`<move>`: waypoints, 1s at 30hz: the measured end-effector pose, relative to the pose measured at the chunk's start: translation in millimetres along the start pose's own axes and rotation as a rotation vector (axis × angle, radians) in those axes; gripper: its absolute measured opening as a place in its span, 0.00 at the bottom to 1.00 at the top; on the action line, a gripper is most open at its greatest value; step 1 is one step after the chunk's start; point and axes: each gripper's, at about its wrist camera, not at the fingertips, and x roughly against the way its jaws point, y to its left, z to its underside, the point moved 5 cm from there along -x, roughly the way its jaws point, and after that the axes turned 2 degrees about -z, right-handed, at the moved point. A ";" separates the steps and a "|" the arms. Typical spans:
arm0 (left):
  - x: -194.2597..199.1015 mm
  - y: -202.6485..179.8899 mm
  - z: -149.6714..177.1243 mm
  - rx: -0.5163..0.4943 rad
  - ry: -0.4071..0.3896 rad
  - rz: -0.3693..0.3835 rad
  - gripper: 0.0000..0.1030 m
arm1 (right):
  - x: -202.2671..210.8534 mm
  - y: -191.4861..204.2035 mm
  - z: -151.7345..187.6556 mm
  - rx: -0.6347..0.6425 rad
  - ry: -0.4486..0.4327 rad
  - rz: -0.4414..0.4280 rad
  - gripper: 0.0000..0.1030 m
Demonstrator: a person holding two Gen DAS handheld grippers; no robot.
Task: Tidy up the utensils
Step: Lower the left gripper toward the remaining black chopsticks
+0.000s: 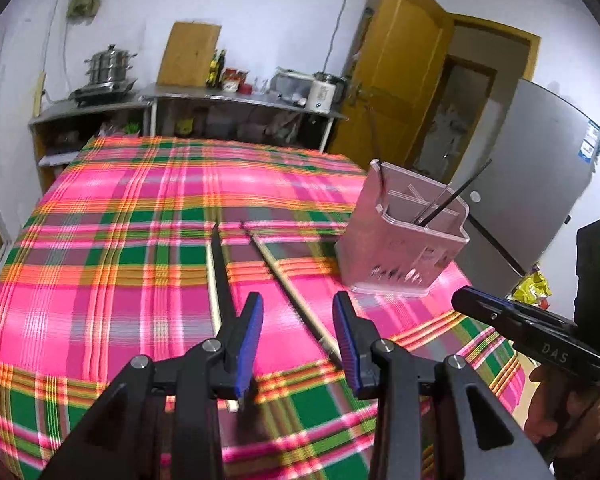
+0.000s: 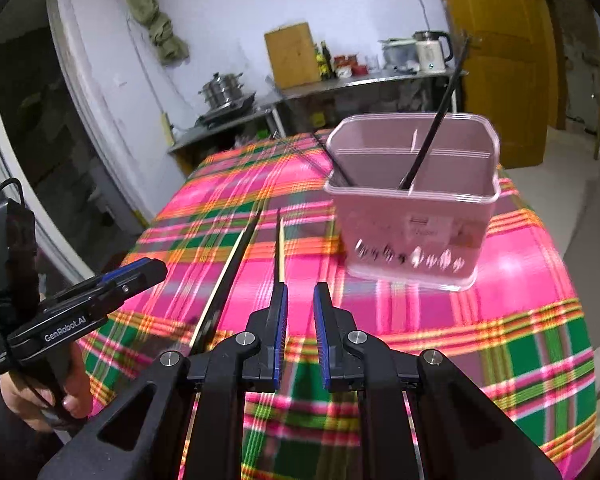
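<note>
A pink divided utensil holder [image 1: 400, 248] [image 2: 412, 232] stands on the plaid tablecloth, with a black chopstick [image 2: 432, 136] and thin metal sticks leaning inside it. Loose chopsticks lie on the cloth. A pale one [image 1: 284, 276] runs under the gap of my left gripper [image 1: 299, 296], and a black and pale pair [image 1: 220, 280] lies just left of it. My left gripper hovers open above them, its pads touching nothing. My right gripper [image 2: 300, 288] is open with a narrow, empty gap. One chopstick [image 2: 280, 248] points at its left finger. The dark pair [image 2: 228, 276] lies further left.
The table [image 1: 100, 240] drops off at its near and right sides. A hand [image 2: 72, 392] holds the left gripper. Behind stand a steel counter [image 1: 240, 100] with pots and bottles, a yellow door [image 1: 400, 60] and a grey fridge [image 1: 532, 168].
</note>
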 end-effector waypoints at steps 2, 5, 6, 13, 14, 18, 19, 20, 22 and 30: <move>-1.1 7.8 9.8 0.011 0.017 -0.014 0.37 | -4.0 3.5 7.1 0.005 0.020 -0.005 0.13; -3.5 15.4 21.6 0.032 0.042 -0.031 0.37 | -10.4 7.4 14.8 0.011 0.046 -0.013 0.13; -5.2 18.2 24.0 0.036 0.048 -0.038 0.37 | -12.5 8.6 16.1 0.014 0.052 -0.015 0.13; -20.2 38.3 30.2 0.077 0.078 -0.068 0.36 | -24.8 12.7 19.5 0.026 0.081 -0.017 0.13; -22.3 40.2 30.9 0.079 0.081 -0.073 0.36 | -25.7 12.6 19.9 0.028 0.083 -0.017 0.13; -33.3 47.0 32.1 0.080 0.101 -0.087 0.36 | -35.5 13.5 18.1 0.035 0.097 -0.016 0.13; -36.1 48.5 31.8 0.080 0.105 -0.091 0.36 | -37.3 14.0 18.2 0.038 0.099 -0.016 0.13; -39.6 50.4 31.5 0.081 0.110 -0.097 0.36 | -40.1 14.8 17.5 0.041 0.102 -0.016 0.13; -46.8 53.8 30.3 0.080 0.117 -0.110 0.36 | -47.3 17.2 16.0 0.050 0.108 -0.018 0.13; -73.8 64.7 26.4 0.070 0.148 -0.132 0.36 | -83.3 26.2 9.3 0.093 0.144 -0.018 0.13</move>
